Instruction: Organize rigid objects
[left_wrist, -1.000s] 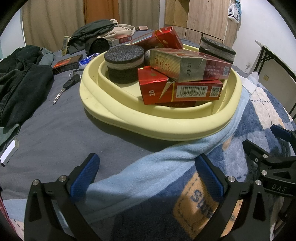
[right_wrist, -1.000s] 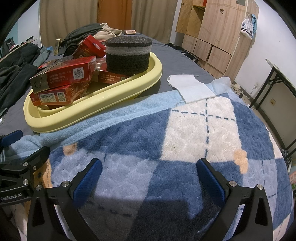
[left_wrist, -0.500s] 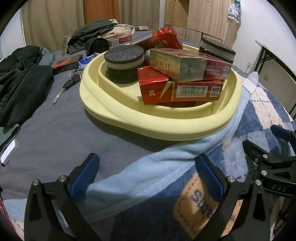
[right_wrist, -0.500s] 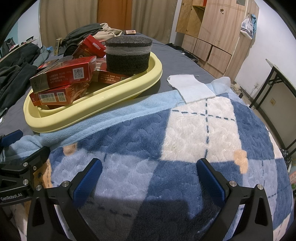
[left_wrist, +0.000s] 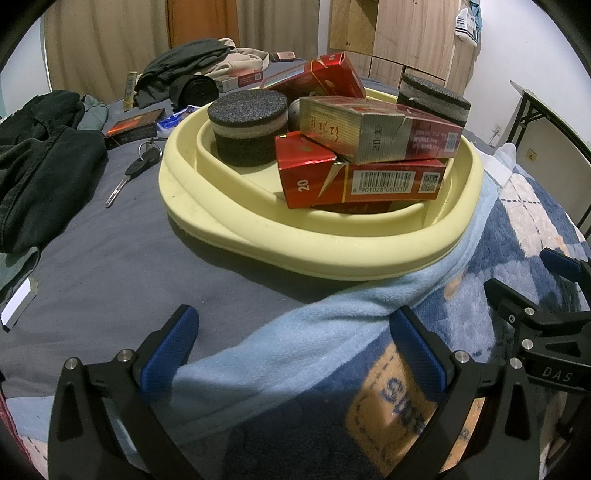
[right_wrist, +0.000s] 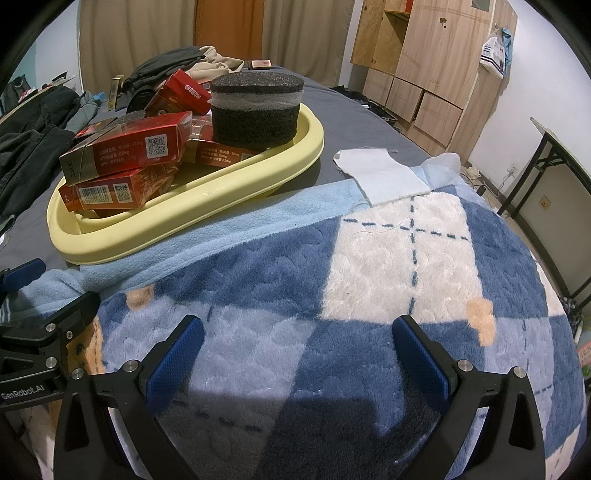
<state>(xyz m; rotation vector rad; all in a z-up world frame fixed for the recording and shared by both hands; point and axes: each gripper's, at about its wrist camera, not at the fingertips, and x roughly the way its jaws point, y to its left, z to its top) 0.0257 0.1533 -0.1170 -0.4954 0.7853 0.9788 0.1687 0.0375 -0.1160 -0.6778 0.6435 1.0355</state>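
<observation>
A pale yellow tray (left_wrist: 295, 254) sits on the bed and also shows in the right wrist view (right_wrist: 207, 206). It holds several red cigarette boxes (left_wrist: 369, 181) (right_wrist: 122, 151) and two round dark foam pucks (left_wrist: 247, 129) (right_wrist: 255, 107). My left gripper (left_wrist: 295, 350) is open and empty, low over the blanket in front of the tray. My right gripper (right_wrist: 299, 354) is open and empty over the blue checked blanket, right of the tray. Each gripper shows at the edge of the other's view.
A car key (left_wrist: 133, 173), a dark box (left_wrist: 133, 127) and dark clothes (left_wrist: 40, 158) lie on the grey sheet left of the tray. A white cloth (right_wrist: 384, 173) lies right of it. A wooden wardrobe (right_wrist: 436, 66) and a folding table (right_wrist: 561, 155) stand beyond.
</observation>
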